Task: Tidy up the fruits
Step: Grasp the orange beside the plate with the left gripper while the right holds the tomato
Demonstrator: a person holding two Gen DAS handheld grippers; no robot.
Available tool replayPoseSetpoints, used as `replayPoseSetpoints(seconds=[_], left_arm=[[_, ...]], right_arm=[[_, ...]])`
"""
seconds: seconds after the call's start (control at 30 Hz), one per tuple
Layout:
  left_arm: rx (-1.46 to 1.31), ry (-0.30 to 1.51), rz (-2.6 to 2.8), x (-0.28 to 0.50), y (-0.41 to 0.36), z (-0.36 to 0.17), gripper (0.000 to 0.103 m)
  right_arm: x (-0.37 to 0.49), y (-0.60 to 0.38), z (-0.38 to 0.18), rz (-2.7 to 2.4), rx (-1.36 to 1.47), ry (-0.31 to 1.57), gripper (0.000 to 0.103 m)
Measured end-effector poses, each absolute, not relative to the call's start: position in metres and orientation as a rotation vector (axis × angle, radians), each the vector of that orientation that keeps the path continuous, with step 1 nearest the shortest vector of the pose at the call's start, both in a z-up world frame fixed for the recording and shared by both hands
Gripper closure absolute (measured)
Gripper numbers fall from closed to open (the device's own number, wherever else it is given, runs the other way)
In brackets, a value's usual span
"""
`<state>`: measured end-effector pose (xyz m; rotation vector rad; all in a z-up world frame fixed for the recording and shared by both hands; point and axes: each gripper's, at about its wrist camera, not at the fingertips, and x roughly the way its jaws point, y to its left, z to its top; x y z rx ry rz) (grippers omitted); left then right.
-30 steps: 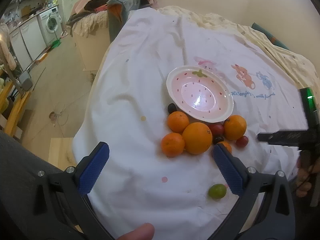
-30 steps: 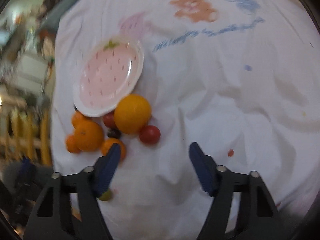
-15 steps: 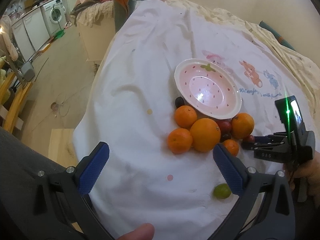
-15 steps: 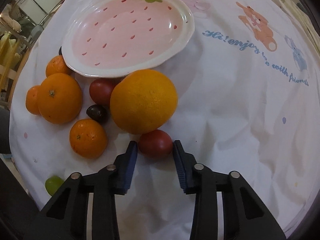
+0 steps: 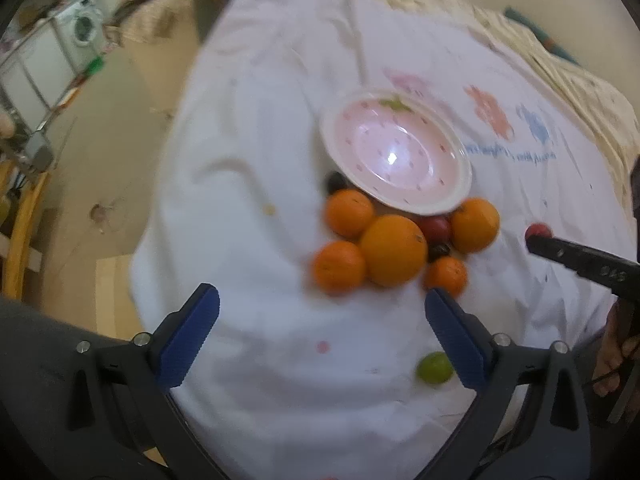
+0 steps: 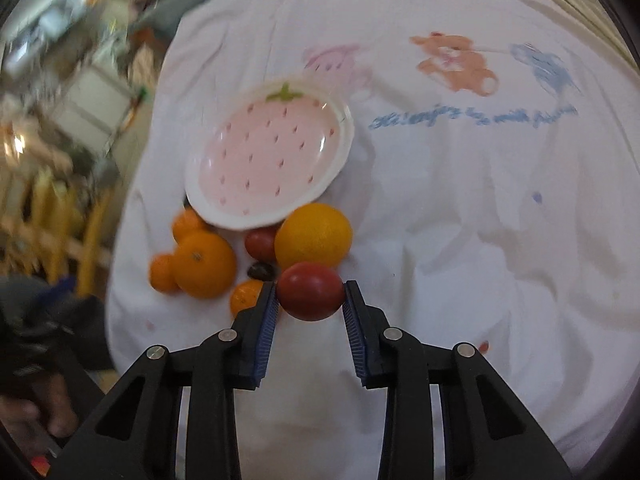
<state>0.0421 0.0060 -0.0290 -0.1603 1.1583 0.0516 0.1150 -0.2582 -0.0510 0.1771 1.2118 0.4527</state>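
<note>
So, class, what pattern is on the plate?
Pink strawberry pattern, white rim, on the plate; clearest in the right wrist view.

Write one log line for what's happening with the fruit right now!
right hand-held gripper: shut on red tomato, lifted | left hand-held gripper: closing, nothing between | plate: empty | oranges: on cloth

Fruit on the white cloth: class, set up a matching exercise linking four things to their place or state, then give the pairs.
Things:
1. red tomato
2. strawberry plate
3. green fruit
4. left gripper

Descriptions:
A. lies alone, apart from the cluster
B. pinched between the right gripper's fingers
C. holds no fruit
D. nothing between its fingers, which are closing

Pairs: 1-B, 2-C, 3-A, 4-D
</note>
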Motion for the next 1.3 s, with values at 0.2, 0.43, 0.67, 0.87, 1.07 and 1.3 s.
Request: replayPoseSetpoints(seconds=[0.2,0.43,0.67,0.87,1.07,1.3], left_arm=[[-0.075,1.326,-0.043,0.08,-0.034,-0.051,0.022],[-0.054,1.464,-0.027,0.122,-0.058,-0.073,0.05],[0.058,1.522,0.001,0.145,-0.078,-0.092,0.049],[0.203,1.527,0.021,0.149,-0.095,-0.107,0.047],[0.245,1.506,0.026,0.152,-0.099,-0.114,0.049],[0.112,1.469,-0.029,0.137,-0.082,-0.087,0.054]], right_arm=[[0.126,-0.278,-0.049,0.407,0.311,1.172,0.068],[0.125,-0.284,-0.052,0.412,0.345,1.166,0.068],[0.131,-0.294,-0.053,0.427,0.41,1.166,0.068],[0.131,-0.293,-0.051,0.437,0.409,1.163,0.068],[0.131,-0.291,-0.052,0.431,0.386,1.168,0.068],[0.129,-0.291,-0.049,0.427,0.386,1.169,0.068]])
